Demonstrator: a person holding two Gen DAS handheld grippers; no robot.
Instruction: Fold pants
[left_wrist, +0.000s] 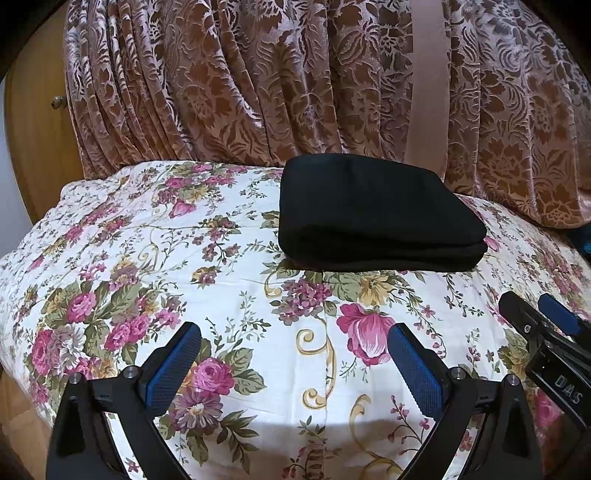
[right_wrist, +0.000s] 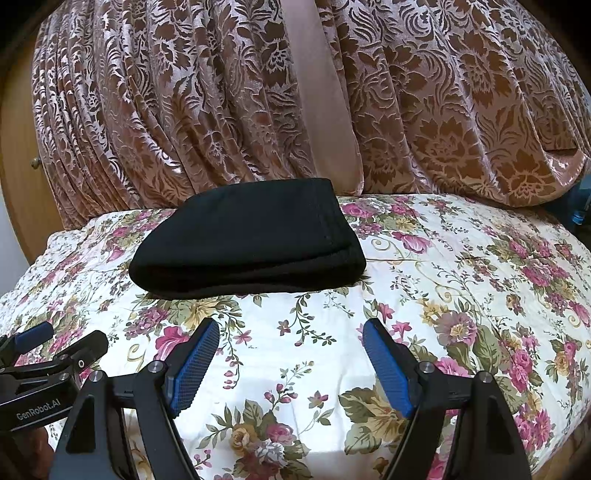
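Floral bedspread (left_wrist: 229, 280) against patterned brown curtain (right_wrist: 184, 110).

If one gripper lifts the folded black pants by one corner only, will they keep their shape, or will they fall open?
The black pants are soft cloth in several loose layers, so they would probably sag and unfold. Nothing pins the layers together, so a one-corner lift likely takes only the top ones. Pushed, they may bunch up on the floral bedspread rather than slide. Both grippers are open and apart from them.

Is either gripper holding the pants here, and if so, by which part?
Nothing is held. The left gripper and right gripper are both open over the bedspread, short of the folded black pants.
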